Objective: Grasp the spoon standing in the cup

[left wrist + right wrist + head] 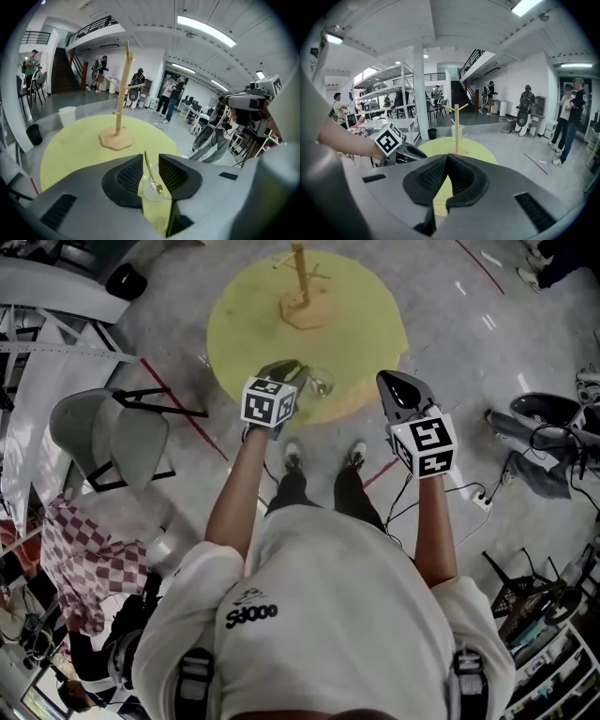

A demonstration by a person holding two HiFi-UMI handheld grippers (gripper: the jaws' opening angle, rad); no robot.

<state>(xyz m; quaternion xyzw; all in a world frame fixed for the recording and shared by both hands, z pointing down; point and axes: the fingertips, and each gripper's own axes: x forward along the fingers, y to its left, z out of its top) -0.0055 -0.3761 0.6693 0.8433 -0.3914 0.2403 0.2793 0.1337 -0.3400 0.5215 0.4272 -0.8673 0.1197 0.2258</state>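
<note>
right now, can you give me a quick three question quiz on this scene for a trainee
1. True or false: the left gripper has its jaws clamped on the gold spoon.
2. What stands on the yellow round table beyond the clear cup? A a wooden peg rack; B a kettle; C a stack of plates.
3. Fill in: the right gripper has its jaws ___, with nothing between them.
Key: 1 false, the jaws stand apart with the spoon between them, and the spoon stands in the cup. 2 A. 3 together.
</note>
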